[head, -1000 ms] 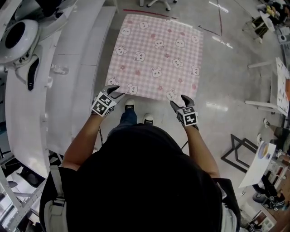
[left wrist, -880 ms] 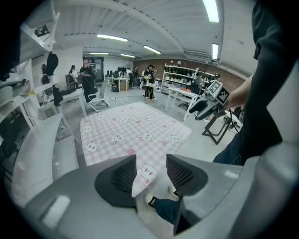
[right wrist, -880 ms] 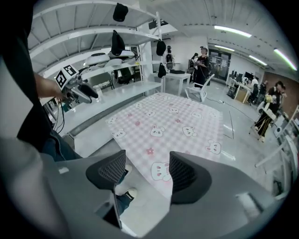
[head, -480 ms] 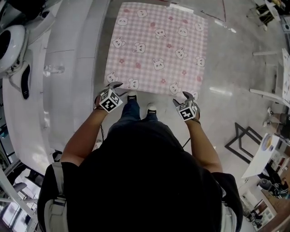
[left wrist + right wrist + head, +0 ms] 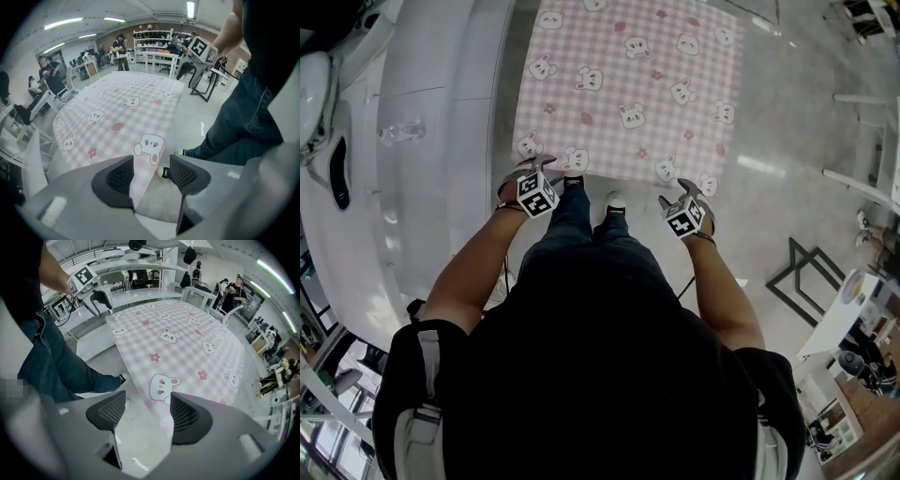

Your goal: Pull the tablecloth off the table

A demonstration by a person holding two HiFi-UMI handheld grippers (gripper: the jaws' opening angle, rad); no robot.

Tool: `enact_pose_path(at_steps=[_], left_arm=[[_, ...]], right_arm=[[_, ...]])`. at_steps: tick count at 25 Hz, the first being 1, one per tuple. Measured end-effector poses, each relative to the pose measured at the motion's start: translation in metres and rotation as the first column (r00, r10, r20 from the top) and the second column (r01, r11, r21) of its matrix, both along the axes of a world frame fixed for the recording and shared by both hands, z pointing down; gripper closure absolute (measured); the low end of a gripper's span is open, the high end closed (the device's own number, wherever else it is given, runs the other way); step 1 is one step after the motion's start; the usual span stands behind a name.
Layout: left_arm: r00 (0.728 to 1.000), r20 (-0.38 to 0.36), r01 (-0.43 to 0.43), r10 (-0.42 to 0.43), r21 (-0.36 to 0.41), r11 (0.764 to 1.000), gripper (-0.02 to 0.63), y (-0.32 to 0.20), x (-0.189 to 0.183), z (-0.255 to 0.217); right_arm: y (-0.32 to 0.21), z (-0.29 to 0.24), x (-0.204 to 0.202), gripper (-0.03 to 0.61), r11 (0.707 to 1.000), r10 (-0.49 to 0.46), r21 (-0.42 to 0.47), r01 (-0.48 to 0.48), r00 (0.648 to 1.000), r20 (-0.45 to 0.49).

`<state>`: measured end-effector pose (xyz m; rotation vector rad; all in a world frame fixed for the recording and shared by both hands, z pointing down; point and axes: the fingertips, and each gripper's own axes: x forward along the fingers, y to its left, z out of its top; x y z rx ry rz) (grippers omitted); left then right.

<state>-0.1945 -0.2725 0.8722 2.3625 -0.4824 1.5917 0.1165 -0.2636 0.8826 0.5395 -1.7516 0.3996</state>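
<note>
With my left gripper (image 5: 147,176) and right gripper (image 5: 143,416) both gaping at the near corners of the pink tablecloth (image 5: 628,84), spread flat ahead, I should clamp both hems firmly together, then draw back evenly.

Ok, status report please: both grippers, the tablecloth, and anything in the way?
Left gripper open, near left corner of tablecloth between its jaws. Right gripper open, near right corner between its jaws. Tablecloth spread flat, not pulled yet. Nothing lies on it.
</note>
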Motion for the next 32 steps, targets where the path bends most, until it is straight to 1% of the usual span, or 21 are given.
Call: enact_pose_path(at_steps=[3, 5, 8, 11, 22, 25, 27, 30, 32], left_arm=[[0.998, 0.059, -0.031, 0.031, 0.005, 0.999, 0.361, -0.002, -0.002, 0.017], [0.995, 0.083, -0.048, 0.047, 0.003, 0.999, 0.352, -0.003, -0.002, 0.028], [0.992, 0.108, -0.067, 0.066, 0.009, 0.998, 0.339, -0.005, -0.004, 0.04], [0.988, 0.135, -0.083, 0.077, 0.038, 0.996, 0.322, -0.01, -0.006, 0.048], [0.973, 0.204, -0.124, 0.106, 0.074, 0.99, 0.284, -0.013, -0.013, 0.076], [0.966, 0.23, -0.143, 0.122, 0.077, 0.987, 0.276, -0.011, -0.015, 0.08], [0.962, 0.241, -0.148, 0.127, 0.068, 0.987, 0.275, -0.009, -0.014, 0.083], [0.959, 0.252, -0.149, 0.13, 0.058, 0.987, 0.266, -0.012, -0.013, 0.087], [0.957, 0.258, -0.151, 0.133, 0.052, 0.987, 0.266, -0.015, -0.014, 0.087]], right_arm=[[-0.001, 0.012, 0.002, 0.249, 1.0, -0.012, -0.001, 0.012, 1.0, -0.026], [-0.003, 0.019, 0.005, 0.247, 1.0, -0.025, 0.006, 0.025, 0.998, -0.054], [-0.005, 0.03, 0.008, 0.23, 0.999, -0.038, 0.021, 0.04, 0.995, -0.096], [-0.01, 0.041, 0.013, 0.217, 0.997, -0.056, 0.041, 0.062, 0.988, -0.142], [-0.008, 0.073, 0.024, 0.206, 0.992, -0.097, 0.053, 0.117, 0.954, -0.283], [-0.009, 0.076, 0.027, 0.207, 0.989, -0.105, 0.066, 0.132, 0.942, -0.319], [-0.007, 0.081, 0.027, 0.213, 0.988, -0.107, 0.071, 0.137, 0.94, -0.323], [-0.009, 0.084, 0.028, 0.235, 0.987, -0.115, 0.064, 0.145, 0.935, -0.337], [-0.011, 0.083, 0.027, 0.26, 0.985, -0.129, 0.065, 0.16, 0.932, -0.338]])
